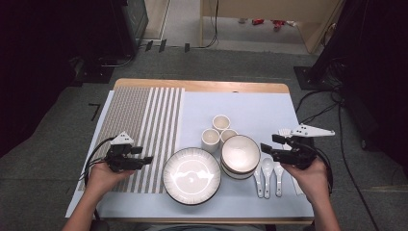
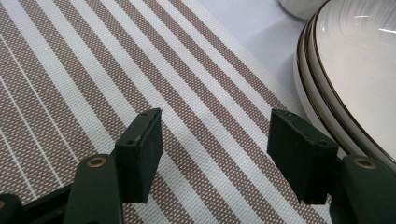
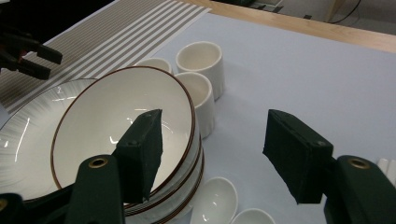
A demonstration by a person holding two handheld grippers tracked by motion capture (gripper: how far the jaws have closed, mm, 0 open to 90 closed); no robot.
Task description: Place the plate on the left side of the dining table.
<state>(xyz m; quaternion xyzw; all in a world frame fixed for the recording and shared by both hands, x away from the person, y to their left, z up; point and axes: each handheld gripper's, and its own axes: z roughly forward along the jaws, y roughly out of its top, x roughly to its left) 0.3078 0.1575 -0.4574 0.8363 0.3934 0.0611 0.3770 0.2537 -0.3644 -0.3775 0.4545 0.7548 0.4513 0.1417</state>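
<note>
beside stacked bowls (image 3: 126,140), right claw (image 3: 212,154) agape, empty

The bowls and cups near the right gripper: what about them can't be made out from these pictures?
- Bowls: how many are stacked. Right gripper view; the right gripper's jaw covers the rims, and the high view is too small.
- Third cup: all but its rim. Right gripper view; the top bowl hides it.
- Spoons: handles. Right gripper view; bottom edge cuts them off.

Stacked white brown-rimmed bowls (image 1: 240,156), upright, beside plates (image 1: 191,175), spoons (image 1: 267,174)
</note>
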